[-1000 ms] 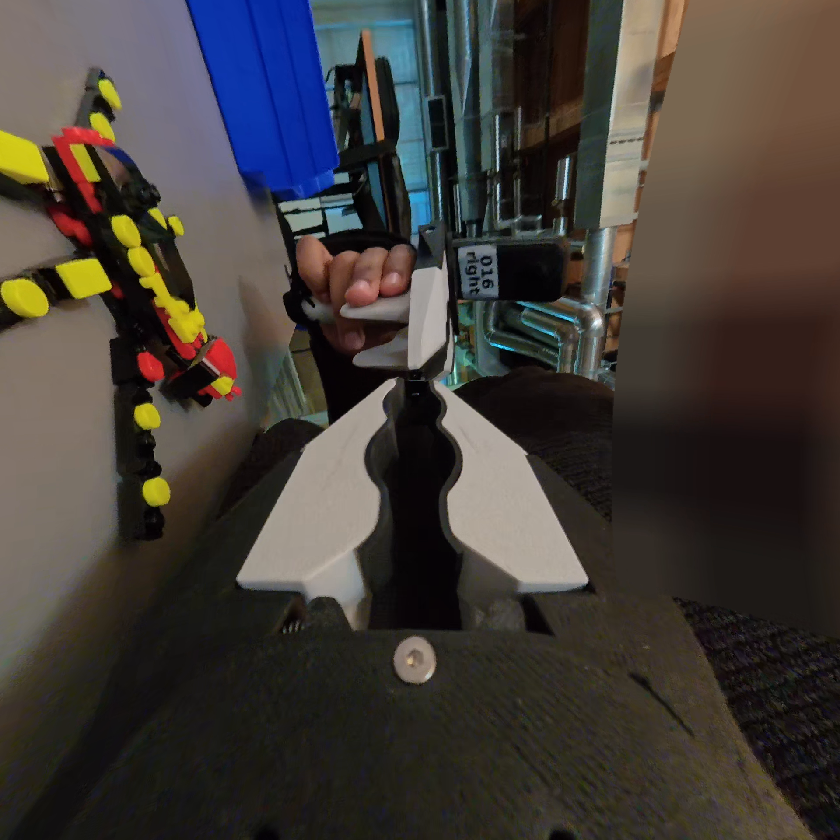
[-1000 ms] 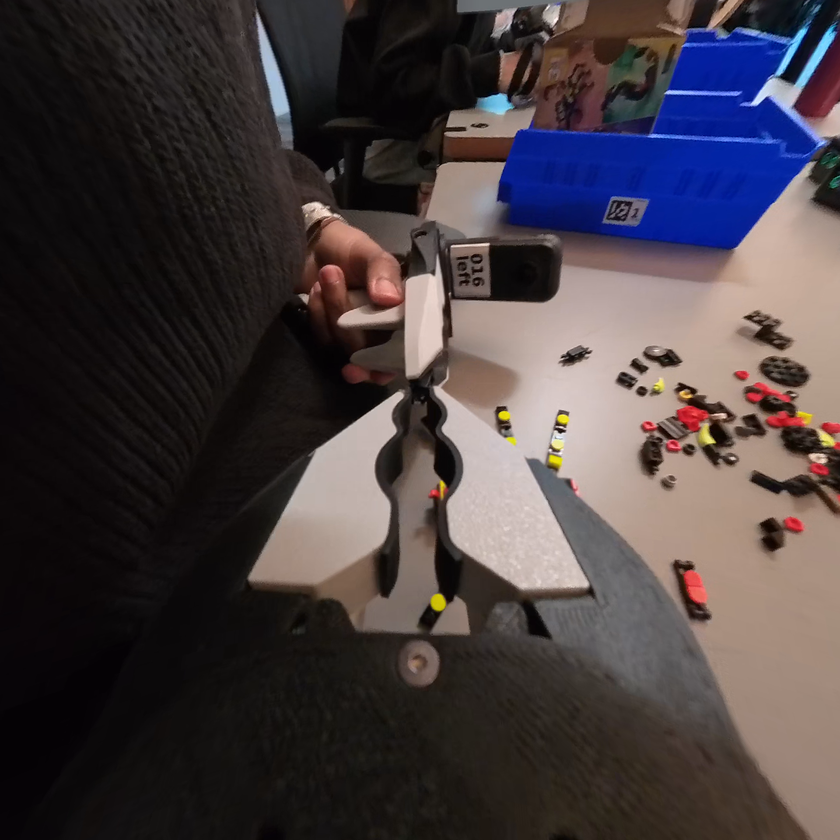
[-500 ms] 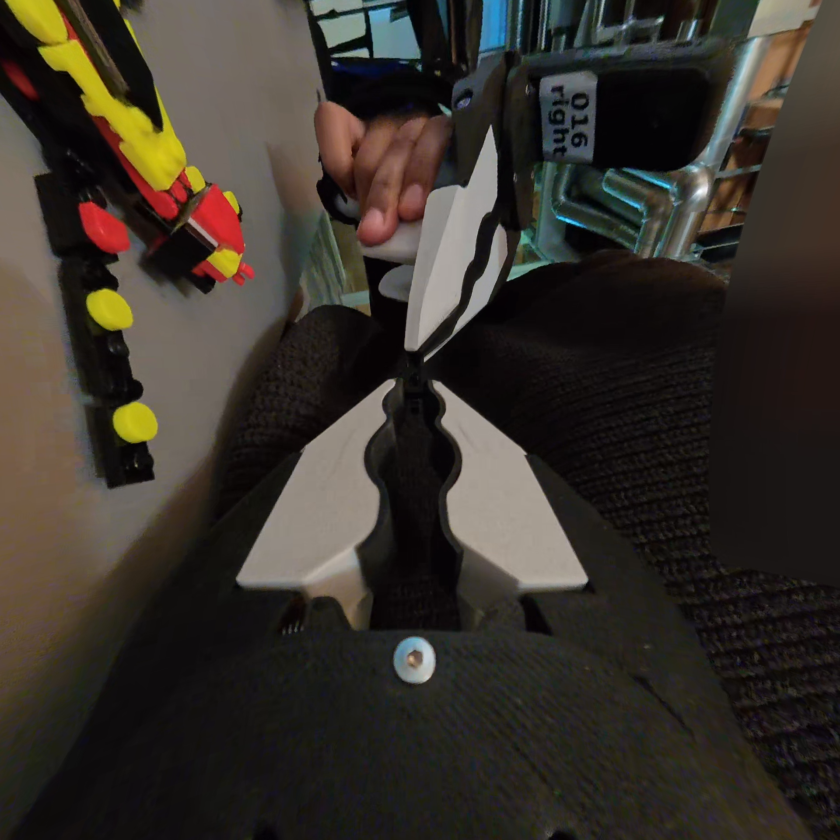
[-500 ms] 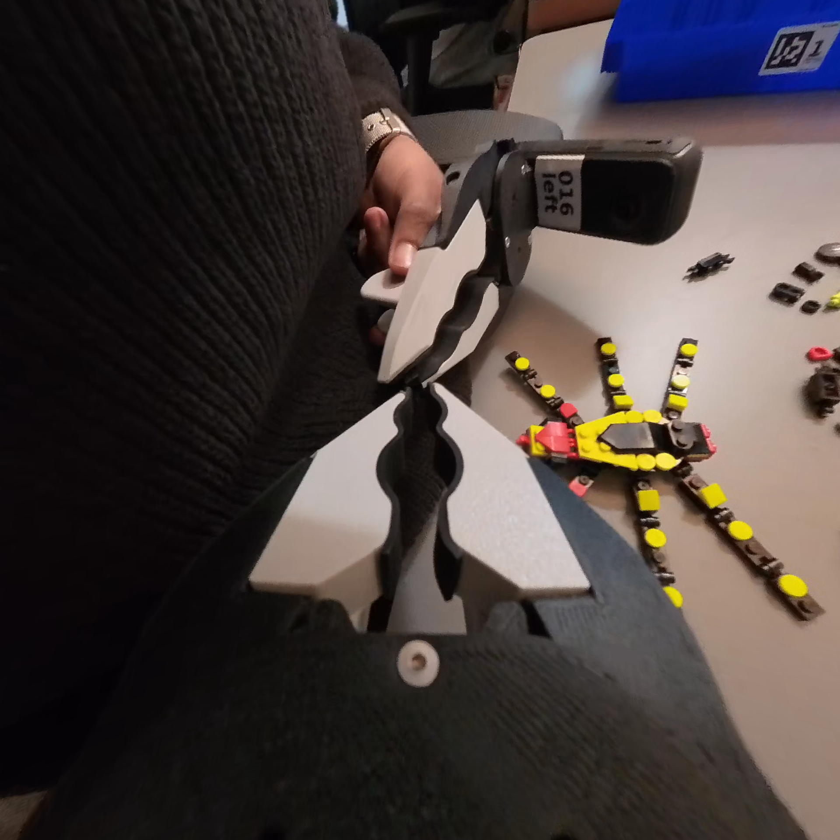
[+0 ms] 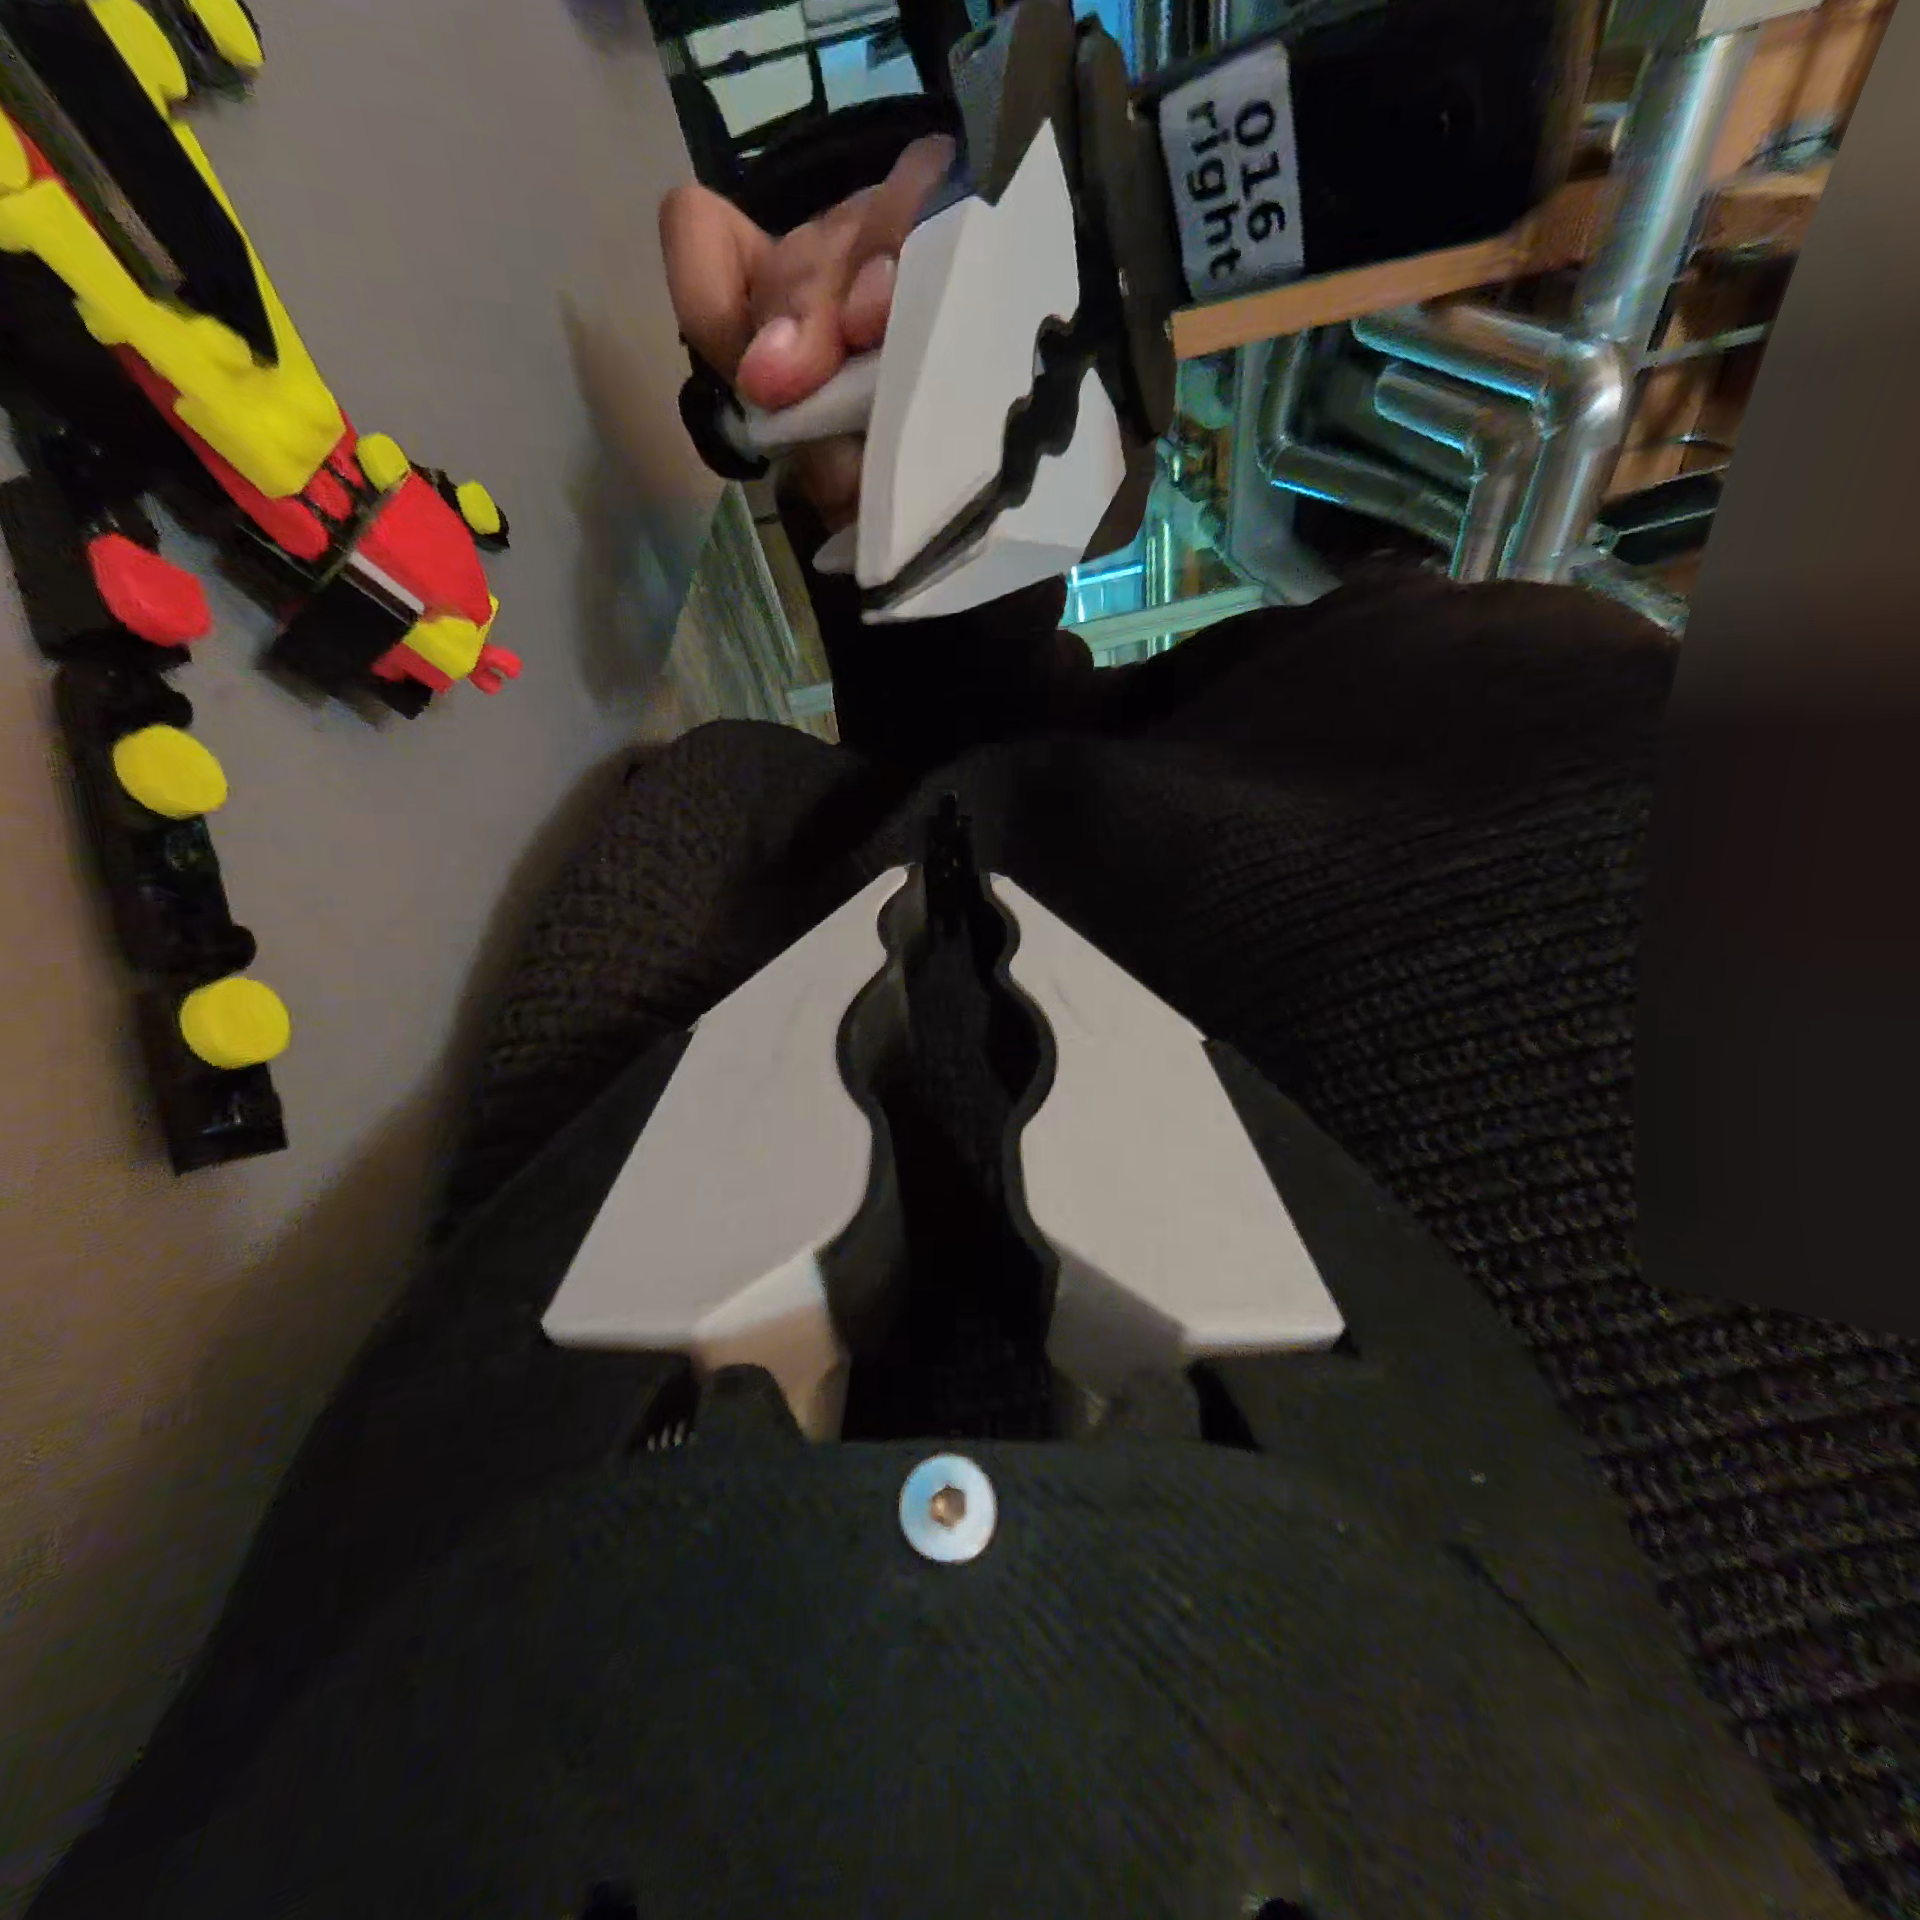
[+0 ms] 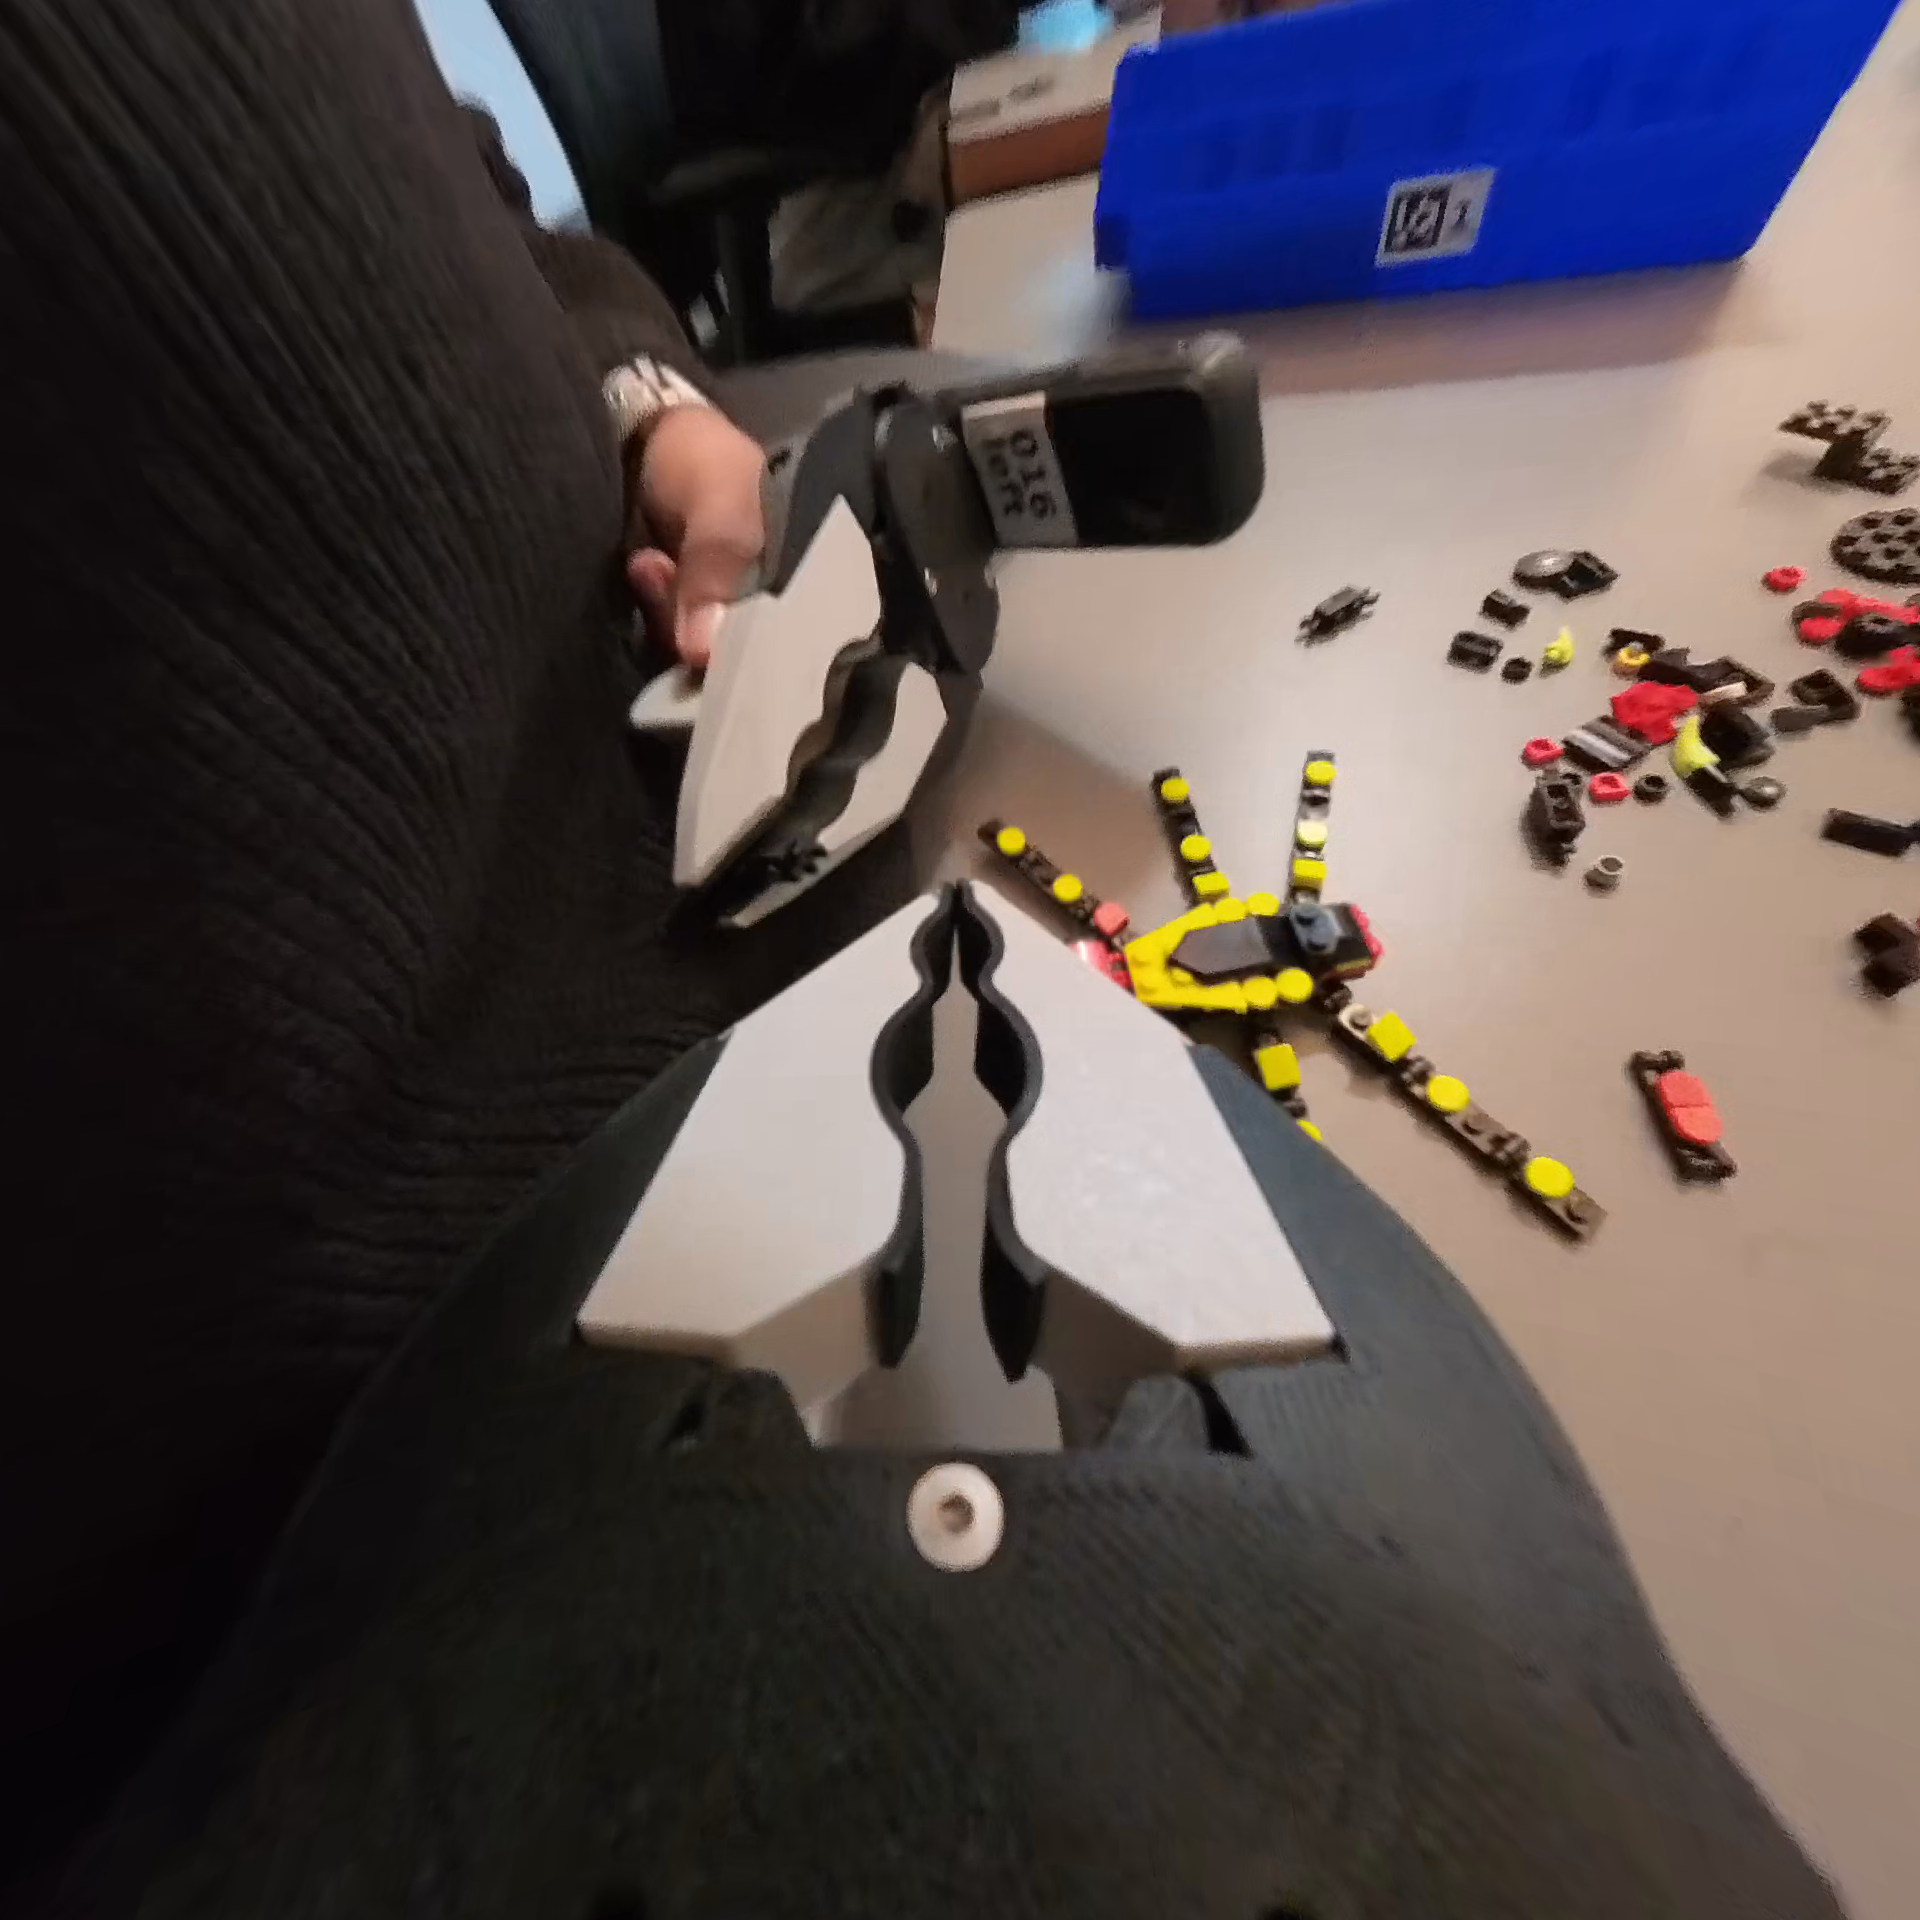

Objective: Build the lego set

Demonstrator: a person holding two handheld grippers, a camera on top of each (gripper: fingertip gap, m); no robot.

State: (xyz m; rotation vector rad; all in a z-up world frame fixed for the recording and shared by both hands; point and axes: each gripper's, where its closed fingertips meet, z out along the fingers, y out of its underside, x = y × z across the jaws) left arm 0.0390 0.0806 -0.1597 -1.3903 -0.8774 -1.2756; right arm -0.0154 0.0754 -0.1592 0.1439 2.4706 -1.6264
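My left gripper (image 5: 945, 883) is shut on a small black lego piece (image 5: 945, 831) that sticks out past its tips. It also shows in the right wrist view (image 6: 758, 883), held by a hand above the table edge, with the piece (image 6: 779, 862) at its tips. My right gripper (image 6: 956, 904) is shut with nothing seen in it. It appears in the left wrist view (image 5: 873, 597), a short way above and left of the left tips. The spider-like yellow, black and red model (image 6: 1247, 956) lies on the table, right of both grippers, and shows at the left of the left wrist view (image 5: 260, 416).
Several loose black, red and yellow pieces (image 6: 1683, 707) lie scattered at the right on the grey table (image 6: 1558, 1455). A black strip with red tiles (image 6: 1683, 1112) lies apart. A blue bin (image 6: 1455, 156) stands at the back. A person's dark sweater (image 6: 260, 727) fills the left. The gap from one gripper's tips to the other's is roughly 6 cm.
The two grippers were tip to tip on the small black piece. Now they have drawn apart; the piece stays in the left gripper. Both moved closer to the model.
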